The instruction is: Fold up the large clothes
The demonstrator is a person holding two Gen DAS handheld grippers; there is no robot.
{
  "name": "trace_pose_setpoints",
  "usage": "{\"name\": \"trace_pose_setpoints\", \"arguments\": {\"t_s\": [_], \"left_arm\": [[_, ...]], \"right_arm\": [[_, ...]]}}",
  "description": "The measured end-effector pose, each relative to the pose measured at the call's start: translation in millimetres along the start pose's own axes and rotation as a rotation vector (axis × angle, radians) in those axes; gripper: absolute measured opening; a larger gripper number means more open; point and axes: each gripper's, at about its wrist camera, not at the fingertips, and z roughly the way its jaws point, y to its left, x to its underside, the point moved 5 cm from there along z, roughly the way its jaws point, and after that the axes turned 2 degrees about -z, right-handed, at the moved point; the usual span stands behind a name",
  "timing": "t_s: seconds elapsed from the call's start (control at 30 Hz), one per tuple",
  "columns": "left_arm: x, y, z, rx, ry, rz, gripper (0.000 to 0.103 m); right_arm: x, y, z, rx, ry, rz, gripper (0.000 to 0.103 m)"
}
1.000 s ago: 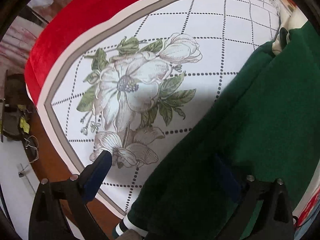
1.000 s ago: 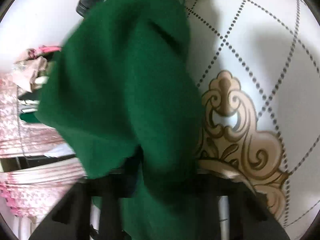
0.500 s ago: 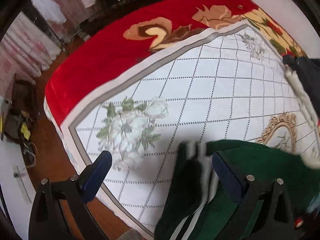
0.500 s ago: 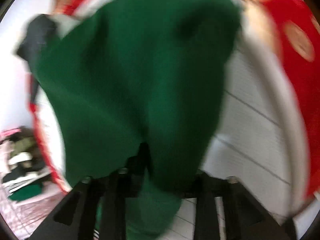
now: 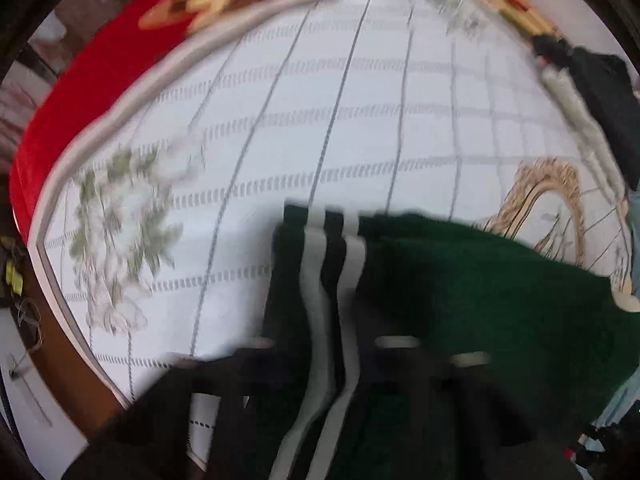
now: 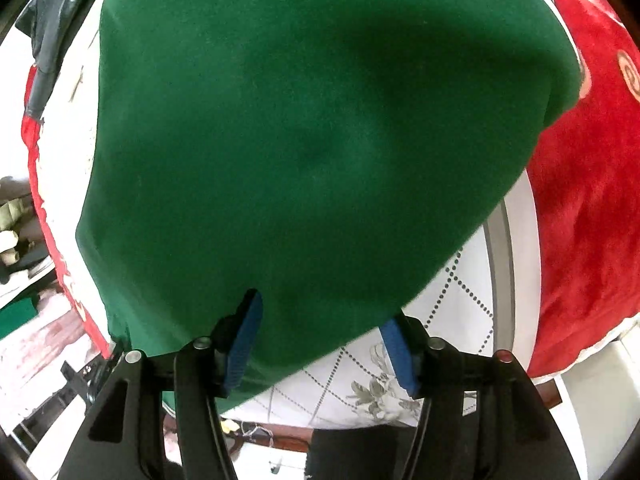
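Since a second ago the left gripper (image 5: 332,364) has snapped from wide open to pressed together, and the right gripper (image 6: 320,340) has swung across the bed and its jaws have just been opening. The left jaws are blurred in the left wrist view, but they sit closed at the striped cuff (image 5: 332,280) of the green garment (image 5: 480,300); whether they pinch the cuff or only lie against it I cannot tell. The right jaws stand spread, blue pads (image 6: 244,344) apart, with the garment's near edge (image 6: 312,160) lying loose between them and no pad pressing on it.

The garment lies on the white quilt (image 5: 320,120), its cuff end pointing far and its body spreading right. Left of the cuff and beyond it the quilt is open, with a flower print (image 5: 124,220) far left and a gold scroll (image 5: 548,200) to the right. A red blanket (image 5: 100,68) borders the quilt on the far left, and dark clothes (image 5: 600,92) sit at the far right edge. In the right wrist view the garment fills most of the frame, with the red blanket (image 6: 592,200) close on its right.

The left gripper points straight down; the right one tilts steeply downward.
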Motion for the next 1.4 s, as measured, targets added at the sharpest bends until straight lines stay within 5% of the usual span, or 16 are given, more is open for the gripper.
{"name": "trace_pose_setpoints", "arguments": {"t_s": [0.1,0.27,0.47,0.67,0.73,0.87,0.93,1.07,1.17,1.3,1.4], "left_arm": [[-12,-7,-36,0.05,-0.095,-0.003,0.007],[-46,-25,-70,0.074,-0.213,0.029,0.006],[-96,-40,-8,0.037,-0.156,0.048,0.007],[-104,-41,42,-0.053,-0.031,0.097,0.018],[-103,-42,29,-0.083,-0.046,0.121,0.029],[-91,-47,-15,-0.07,-0.094,0.145,0.098],[-82,-56,-39,-0.08,-0.132,0.163,0.099],[-66,-89,-67,-0.069,-0.179,0.197,0.101],[-61,-124,-61,-0.055,-0.176,0.233,0.101],[-45,-172,-36,-0.014,-0.113,0.255,0.101],[-26,-210,-25,0.003,-0.085,0.29,0.101]], "right_arm": [[-6,-41,-20,-0.006,-0.002,-0.006,0.061],[-9,-49,-19,0.015,-0.013,-0.021,0.061],[-10,-44,-22,0.004,-0.038,-0.043,0.061],[-13,-51,-49,0.026,-0.086,-0.071,0.061],[-12,-54,-68,0.012,-0.123,-0.053,0.061],[-11,-40,-111,0.033,-0.275,-0.085,0.061],[-16,-13,-124,0.014,-0.334,-0.142,0.061],[-48,56,-114,-0.098,-0.311,-0.289,0.06],[-94,92,-82,-0.069,-0.311,-0.364,0.051],[-176,76,-26,0.143,-0.292,-0.296,0.029],[-200,56,9,0.066,-0.213,-0.217,0.028]]}}
